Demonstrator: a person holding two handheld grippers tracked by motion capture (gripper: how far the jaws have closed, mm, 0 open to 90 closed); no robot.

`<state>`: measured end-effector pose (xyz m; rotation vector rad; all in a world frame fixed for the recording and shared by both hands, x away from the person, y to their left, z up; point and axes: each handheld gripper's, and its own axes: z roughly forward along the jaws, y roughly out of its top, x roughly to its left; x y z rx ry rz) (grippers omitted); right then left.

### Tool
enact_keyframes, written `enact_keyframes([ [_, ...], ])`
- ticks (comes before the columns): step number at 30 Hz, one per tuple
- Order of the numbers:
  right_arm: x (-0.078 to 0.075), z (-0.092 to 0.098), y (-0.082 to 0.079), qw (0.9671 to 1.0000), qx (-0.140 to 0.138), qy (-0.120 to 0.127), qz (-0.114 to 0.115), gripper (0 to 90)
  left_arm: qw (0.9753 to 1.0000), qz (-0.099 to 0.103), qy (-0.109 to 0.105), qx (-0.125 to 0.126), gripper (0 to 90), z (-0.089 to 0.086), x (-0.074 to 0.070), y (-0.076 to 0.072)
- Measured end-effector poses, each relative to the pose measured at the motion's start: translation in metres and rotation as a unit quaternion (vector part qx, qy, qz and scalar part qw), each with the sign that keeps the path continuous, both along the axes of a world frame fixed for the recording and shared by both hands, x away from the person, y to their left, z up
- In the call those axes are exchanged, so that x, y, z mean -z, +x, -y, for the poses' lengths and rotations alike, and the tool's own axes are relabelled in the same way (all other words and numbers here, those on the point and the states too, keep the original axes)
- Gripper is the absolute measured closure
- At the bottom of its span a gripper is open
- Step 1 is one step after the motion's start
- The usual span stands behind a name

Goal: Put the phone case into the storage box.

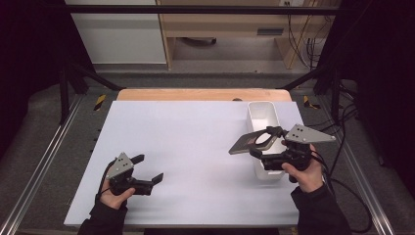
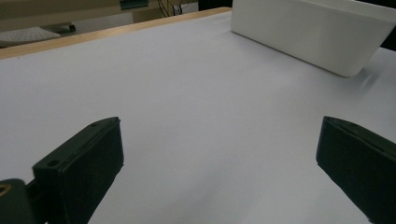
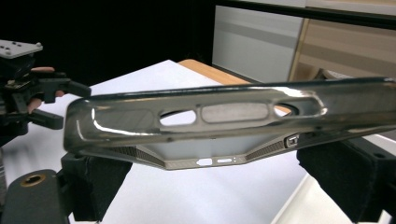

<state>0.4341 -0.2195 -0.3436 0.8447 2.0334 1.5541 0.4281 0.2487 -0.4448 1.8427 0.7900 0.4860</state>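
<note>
I count one phone case (image 3: 205, 126), one white bin (image 1: 263, 128) and two tools. My right hand-held gripper (image 1: 262, 145) is clamped on the dark phone case, holding it raised above the counter (image 1: 186, 147) beside the bin at about three o'clock. My left hand-held gripper (image 1: 147, 169), at seven o'clock, has its jaws apart, holding nothing.

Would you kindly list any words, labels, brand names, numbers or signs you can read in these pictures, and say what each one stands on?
None can be read.
Dark translucent phone case in the right claw: cut-outs only, no print legible.
White rectangular plastic bin: plain.
Grey three-cornered plate on the left claw: holes, no lettering.
Yellow-and-black hazard stripes beside the table: a marking, no words.
</note>
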Motion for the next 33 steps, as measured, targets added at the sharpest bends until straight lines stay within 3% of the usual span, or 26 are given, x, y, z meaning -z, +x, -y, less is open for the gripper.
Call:
enact_keyframes([
  [13, -0.012, 0.001, 0.009, 0.9989, 0.046, -0.010, -0.004, 11.8, 0.9999, 0.002, -0.001, -0.014, 0.3, -0.010, 0.002, 0.001],
  [33, -0.029, 0.005, 0.032, 0.9932, 0.114, -0.022, -0.011, 11.7, 0.9997, 0.002, 0.000, -0.023, 0.2, -0.018, 0.003, 0.001],
])
